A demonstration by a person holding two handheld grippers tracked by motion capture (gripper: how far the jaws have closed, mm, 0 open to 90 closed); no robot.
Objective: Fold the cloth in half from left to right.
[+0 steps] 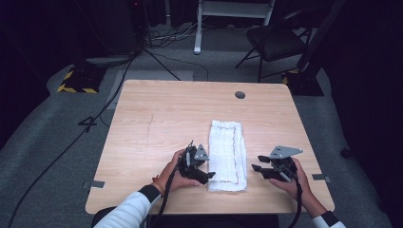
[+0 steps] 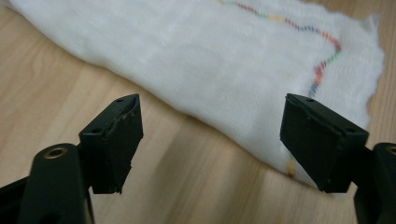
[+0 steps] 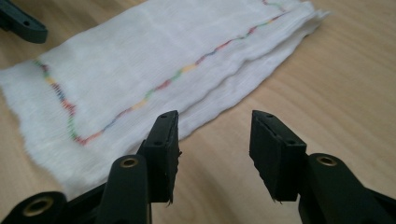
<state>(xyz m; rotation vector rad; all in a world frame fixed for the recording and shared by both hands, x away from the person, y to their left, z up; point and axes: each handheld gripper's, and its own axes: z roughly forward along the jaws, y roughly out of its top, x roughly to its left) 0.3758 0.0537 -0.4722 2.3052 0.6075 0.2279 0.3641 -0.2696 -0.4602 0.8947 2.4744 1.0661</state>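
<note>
Folded white cloth [image 1: 228, 156] lies mid-frame on the bench [image 1: 157, 123]; left claw [image 1: 202, 172] and right claw [image 1: 260, 164] both gape empty. I'd pinch the near corners evenly.

No readable text, label, brand or number on anything in view

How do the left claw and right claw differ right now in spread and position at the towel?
The left claw gapes wider than the right claw. The left reaches the folded white cloth towel at its near corner; the right sits clear of the opposite long edge. Both are open, holding nothing.
</note>
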